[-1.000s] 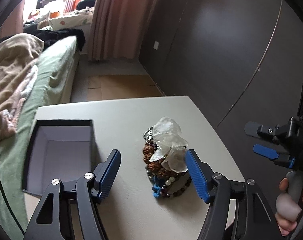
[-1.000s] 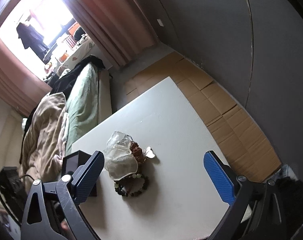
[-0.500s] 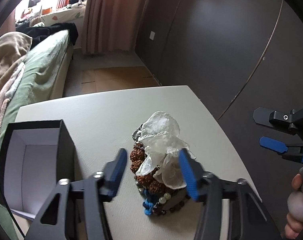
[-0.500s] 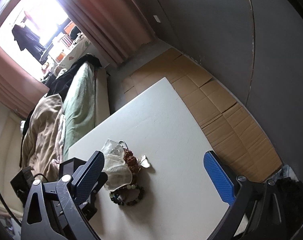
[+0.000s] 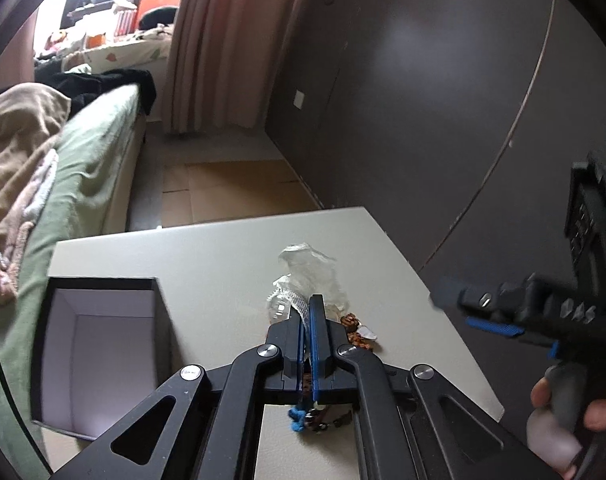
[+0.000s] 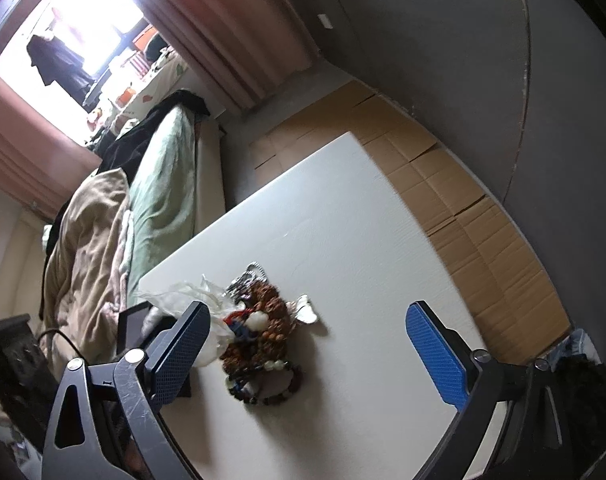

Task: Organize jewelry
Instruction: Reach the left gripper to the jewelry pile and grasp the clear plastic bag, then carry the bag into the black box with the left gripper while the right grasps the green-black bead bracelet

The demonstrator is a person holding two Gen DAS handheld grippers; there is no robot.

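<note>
No brand, label or writing can be read on anything here; the marks on the dark body of your right claw (image 5: 487,312), seen from the left wrist, are too blurred to make out.

Your left claw (image 5: 307,336) is now pinched tight on the clear plastic bag (image 5: 311,276), its blue pads pressed together with a fold of the film between them. A second ago those pads stood wide apart on either side of the heap; half a second ago they were narrowing. The bag has been drawn up off the jewelry pile (image 6: 259,328), which lies on the pale surface (image 6: 343,216), just right of the open black box (image 5: 99,356). From the right wrist you see brown seed beads, a blue tassel, pale beads, a dark bead bracelet and a silver butterfly piece (image 6: 305,310), all bunched and touching.

Your right claw (image 6: 315,352) is spread wide, holding nothing, hovering near the heap as before.
</note>
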